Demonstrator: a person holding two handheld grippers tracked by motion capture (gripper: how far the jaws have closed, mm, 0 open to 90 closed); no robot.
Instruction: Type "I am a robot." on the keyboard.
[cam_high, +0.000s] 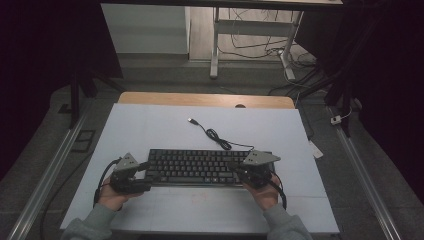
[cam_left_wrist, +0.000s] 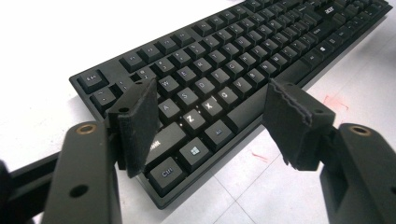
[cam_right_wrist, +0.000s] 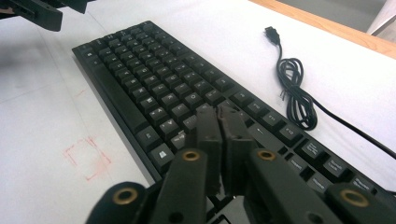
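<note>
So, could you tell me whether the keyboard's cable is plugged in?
Unplugged: the USB plug lies loose on the white table, with the cable partly coiled.

Overhead camera and both close gripper cameras share the keyboard (cam_high: 197, 166).

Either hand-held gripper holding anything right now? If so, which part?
Nothing held. The left hand-held gripper stands open over the keyboard's left end, pads clear of it. The right hand-held gripper is shut, pad to pad, over the keys near the right end.
</note>
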